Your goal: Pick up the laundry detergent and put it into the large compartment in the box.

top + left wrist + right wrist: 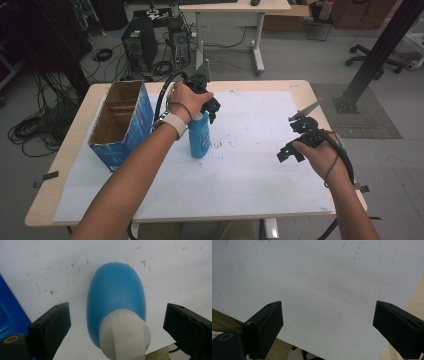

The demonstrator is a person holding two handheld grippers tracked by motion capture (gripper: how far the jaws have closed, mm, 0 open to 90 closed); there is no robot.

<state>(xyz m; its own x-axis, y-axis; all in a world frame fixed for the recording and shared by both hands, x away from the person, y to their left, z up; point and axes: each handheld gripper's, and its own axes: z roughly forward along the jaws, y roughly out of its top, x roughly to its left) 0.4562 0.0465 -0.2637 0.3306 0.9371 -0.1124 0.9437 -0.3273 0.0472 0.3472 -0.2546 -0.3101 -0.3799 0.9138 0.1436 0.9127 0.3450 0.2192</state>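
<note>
Jaws of your left tool [116, 322] are standing wide apart, one on each side of the white cap [125, 333] of the blue bottle [116, 290], with clear gaps showing on both sides in the left gripper view; nothing is being clamped yet. You are looking straight down the bottle there, cap nearest the camera and body running away toward twelve o'clock. In the high view your left tool [207, 102] is hovering over the top of the bottle [200, 137], which is standing upright on the white sheet [250, 170], a little to the nine o'clock side of the tabletop's [65, 150] middle.

At nine o'clock from the bottle, just beside it, the blue cardboard box [122, 122] is sitting open at the top, with dividers inside and its compartments looking bare as far as the high view is showing.

Your right tool [295, 142] is idling well apart at three o'clock, near the sheet's edge, its jaws also spread open over bare white sheet [324, 277].

Judging progress: you are lining up for the grasp, so the work is barely begun. Closing on the cap, lifting, and presumably lowering the bottle into a box compartment are all remaining.
</note>
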